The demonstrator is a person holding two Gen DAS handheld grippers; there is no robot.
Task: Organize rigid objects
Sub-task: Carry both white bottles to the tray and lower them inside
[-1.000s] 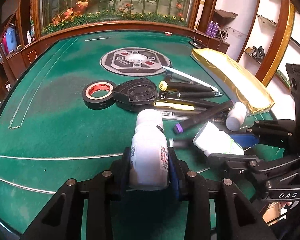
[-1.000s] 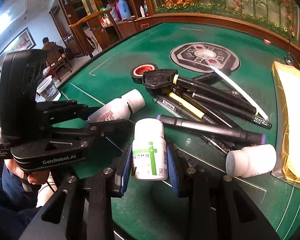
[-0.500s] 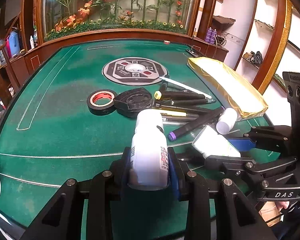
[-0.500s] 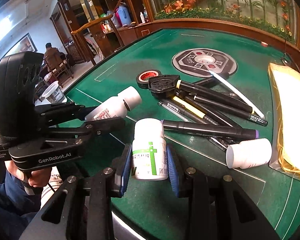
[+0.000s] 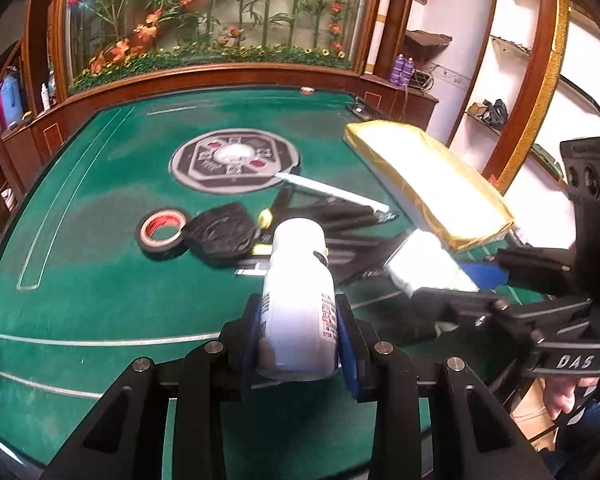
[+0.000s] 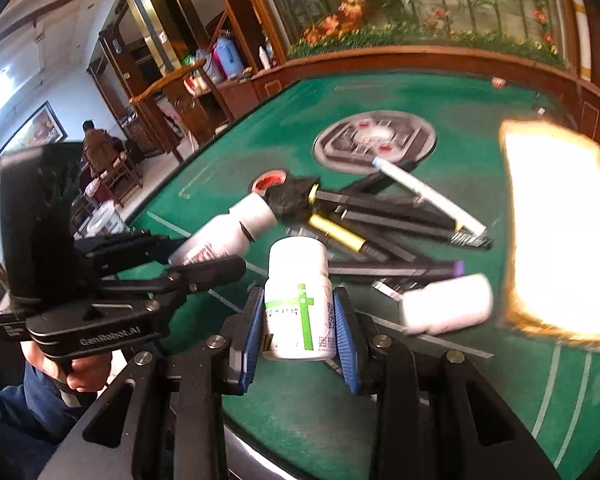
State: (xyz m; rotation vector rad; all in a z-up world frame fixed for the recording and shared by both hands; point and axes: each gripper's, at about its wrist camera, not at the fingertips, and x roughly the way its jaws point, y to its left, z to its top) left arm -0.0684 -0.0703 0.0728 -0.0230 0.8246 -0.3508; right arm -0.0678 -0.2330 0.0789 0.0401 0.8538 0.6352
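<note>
My left gripper (image 5: 298,344) is shut on a white pill bottle with red print (image 5: 298,296), held above the green table; it also shows in the right wrist view (image 6: 224,236). My right gripper (image 6: 298,324) is shut on a white bottle with a green cross (image 6: 298,300), seen in the left wrist view too (image 5: 424,264). A third white bottle (image 6: 446,308) lies on its side beside a pile of black markers (image 6: 384,216). A white pen (image 6: 428,192) lies across the pile.
A black tape roll with a red core (image 5: 162,232) and a black case (image 5: 222,236) lie left of the markers. A gold-wrapped box (image 5: 424,180) lies at the right. A round grey panel (image 5: 234,158) sits mid-table. The near table edge (image 6: 260,440) is close below.
Both grippers have lifted and pulled back toward the near edge with their bottles still held. The objects on the table have not moved.
</note>
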